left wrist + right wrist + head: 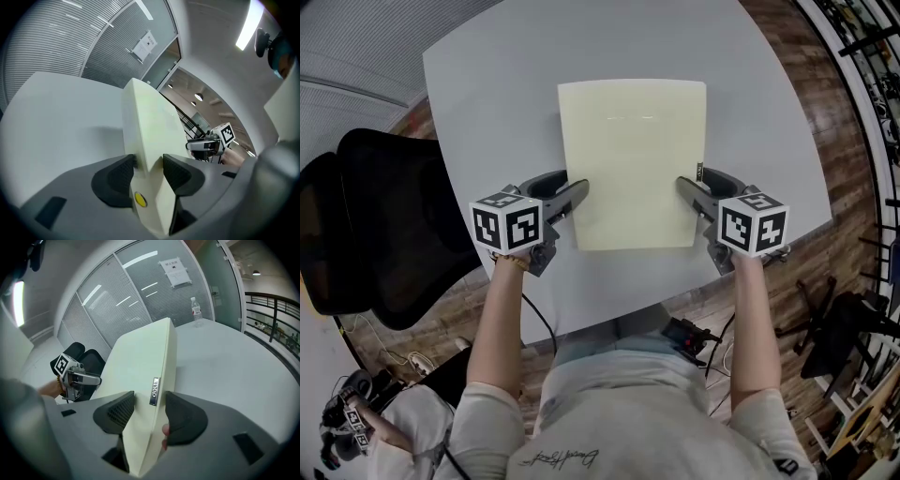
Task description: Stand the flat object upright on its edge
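Now | left tool (575, 194), right tool (685, 187) clamp board (633, 155) edges | table (487, 94) beyond

Pale cream panel (633, 159), light grey table (487, 112). The left hand-held gripper (572, 199) and right hand-held gripper (689, 197) are grey, marked with black-and-white squares. Black chair (384, 225), brown wood floor (825, 141).

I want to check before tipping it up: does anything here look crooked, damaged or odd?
Nothing stands out. The cream flat rectangular panel shows no cracks or bends, and the left gripper and right gripper clamp its opposite side edges, level with each other. The grey table shows no spill.
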The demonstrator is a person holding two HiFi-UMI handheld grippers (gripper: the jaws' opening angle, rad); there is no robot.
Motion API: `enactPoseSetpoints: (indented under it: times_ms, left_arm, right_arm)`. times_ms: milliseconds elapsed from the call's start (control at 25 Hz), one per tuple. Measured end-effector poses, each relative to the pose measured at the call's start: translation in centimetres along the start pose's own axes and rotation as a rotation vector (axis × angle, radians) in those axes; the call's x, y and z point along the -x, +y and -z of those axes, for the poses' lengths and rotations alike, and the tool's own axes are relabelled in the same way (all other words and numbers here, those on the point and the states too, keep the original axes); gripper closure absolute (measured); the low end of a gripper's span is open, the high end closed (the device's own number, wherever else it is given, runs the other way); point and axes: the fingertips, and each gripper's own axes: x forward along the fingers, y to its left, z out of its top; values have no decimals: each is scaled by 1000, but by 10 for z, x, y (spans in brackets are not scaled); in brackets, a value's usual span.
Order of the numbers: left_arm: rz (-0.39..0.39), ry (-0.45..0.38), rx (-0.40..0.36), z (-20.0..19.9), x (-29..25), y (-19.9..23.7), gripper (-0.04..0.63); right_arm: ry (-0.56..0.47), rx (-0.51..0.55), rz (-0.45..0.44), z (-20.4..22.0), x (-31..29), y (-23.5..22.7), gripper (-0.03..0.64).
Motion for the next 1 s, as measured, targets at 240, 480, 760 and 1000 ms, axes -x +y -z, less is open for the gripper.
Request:
enactPoseSetpoints:
  times_ms: [240,480,760,1000]
  left_arm:
    - [-13,-59,-31,-19,7,-3,387]
    - [-27,-124,-79,-47,10,-3,387]
    - [-52,-167,-129,-61,11,6,387]
    - [-90,-197,-171,-73,12,14,387]
  right_arm:
    - [-55,47,15,-22,6,6,393]
    - [-126,103,33,-52,9,7,393]
    - [-169,163,50,-70,-1,8,393]
    - [-215,211,59,-84,-9,10,393]
